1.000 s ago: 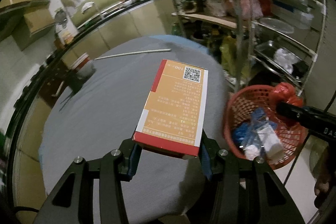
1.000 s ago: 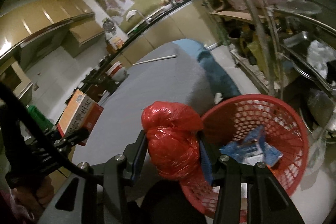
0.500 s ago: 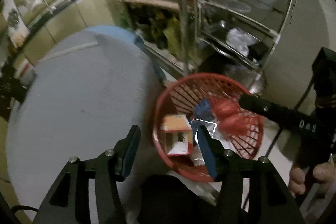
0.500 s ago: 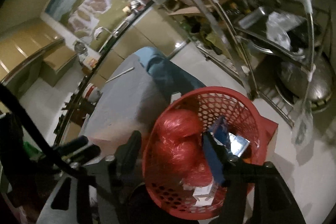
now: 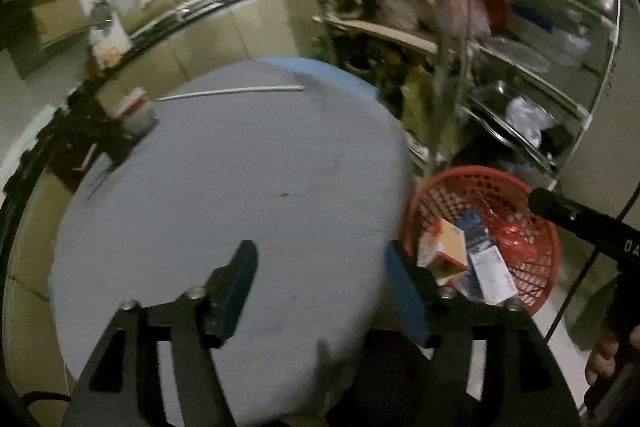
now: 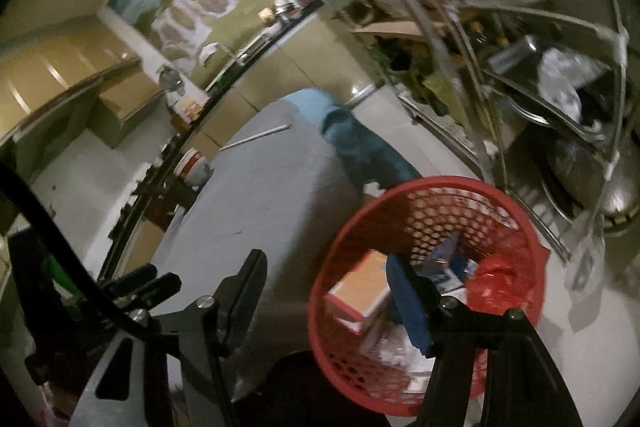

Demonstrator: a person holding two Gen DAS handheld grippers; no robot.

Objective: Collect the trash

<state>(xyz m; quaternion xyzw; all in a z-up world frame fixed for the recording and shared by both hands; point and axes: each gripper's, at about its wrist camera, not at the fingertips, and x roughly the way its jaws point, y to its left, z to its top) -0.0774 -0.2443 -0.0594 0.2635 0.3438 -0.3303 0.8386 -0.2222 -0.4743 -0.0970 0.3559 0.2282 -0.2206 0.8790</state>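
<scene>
Trash — orange box (image 5: 442,247) and red bag (image 6: 494,277) — now lies in the red basket (image 5: 540,247) on the floor beside the worktop (image 5: 248,195); a second ago each was clamped in fingers. Left gripper (image 5: 320,293) and right gripper (image 6: 326,301) both hang with fingers apart, empty. Worktop carries only a white rod (image 5: 232,91) and a cup (image 5: 134,111) at the far edge; collection looks nearly finished.

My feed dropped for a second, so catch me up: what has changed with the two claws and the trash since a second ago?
Both let go. The left claw dropped the orange box into the red basket and swung back over the grey table, open. The right claw released the red bag into the basket too. The white rod and the cup stayed put.
</scene>
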